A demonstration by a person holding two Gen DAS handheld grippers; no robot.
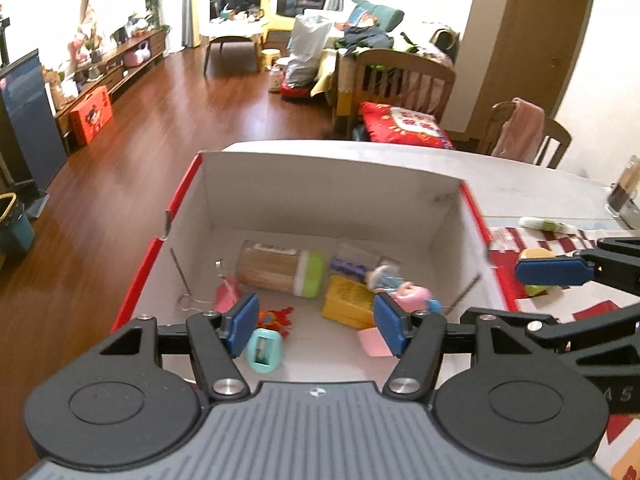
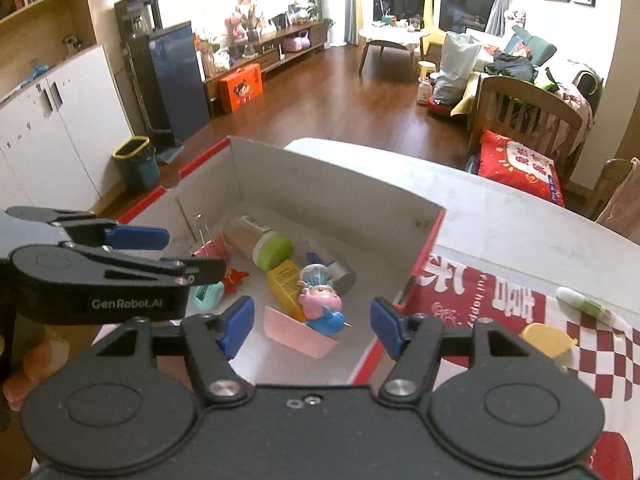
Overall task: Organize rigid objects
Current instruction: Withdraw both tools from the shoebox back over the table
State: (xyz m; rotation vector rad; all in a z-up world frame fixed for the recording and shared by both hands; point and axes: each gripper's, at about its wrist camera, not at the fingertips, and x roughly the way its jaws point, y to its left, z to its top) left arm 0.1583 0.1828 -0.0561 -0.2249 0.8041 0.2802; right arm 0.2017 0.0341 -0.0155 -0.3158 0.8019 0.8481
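A white cardboard box [image 1: 320, 200] with red outer sides sits on the table; it also shows in the right wrist view [image 2: 340, 200]. Inside lie a toothpick jar with a green lid [image 1: 280, 268], a yellow bottle [image 1: 348, 304], a pink pig toy [image 2: 320, 300], a teal sharpener [image 1: 264, 350], a pink scoop [image 2: 296, 334] and a binder clip [image 2: 204, 228]. My left gripper [image 1: 316, 326] is open and empty above the box's near edge. My right gripper [image 2: 312, 324] is open and empty over the box's near right corner.
On the red-and-white cloth [image 2: 520, 300] right of the box lie a white-green glue stick [image 2: 588, 306] and a yellow toy [image 2: 548, 340]. The table's far edge [image 2: 520, 200] borders chairs and a red cushion [image 2: 520, 168]. An orange object [image 2: 36, 364] lies at the left.
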